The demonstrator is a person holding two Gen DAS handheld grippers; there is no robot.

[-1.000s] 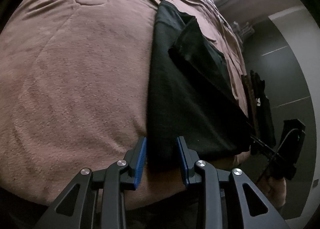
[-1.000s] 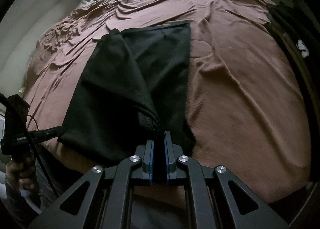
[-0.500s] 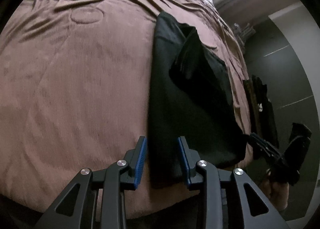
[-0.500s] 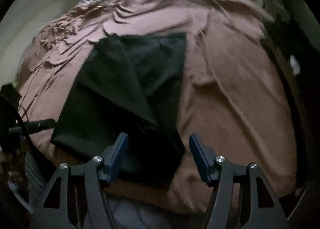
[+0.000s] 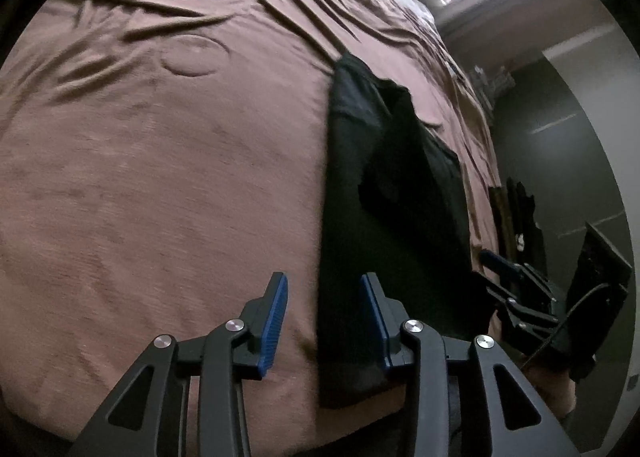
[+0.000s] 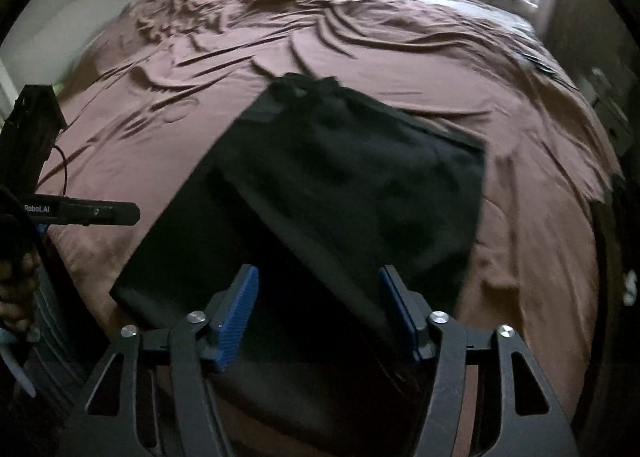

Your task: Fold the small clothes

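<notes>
While the brown bedspread takes up nearly all of both views, creased toward the far end and smoother near me, it carries one item of interest: the black garment. That garment lies flat near the bed's front edge, with one side folded over itself as a slanted upper layer whose edge runs diagonally (the fabric is too dark to tell what kind of clothing it is). A round impression marks the bedspread well apart from the garment.

My right gripper sits over the near end of the garment, its jaws parted and closing; cloth lies below and between the blue pads, but they do not press on it. My left gripper is over the garment's left edge, jaws parted and opening, one pad above bare bedspread and the other above black fabric, nothing clamped. My left hand is partly visible at the frame edge in the right wrist view.
</notes>
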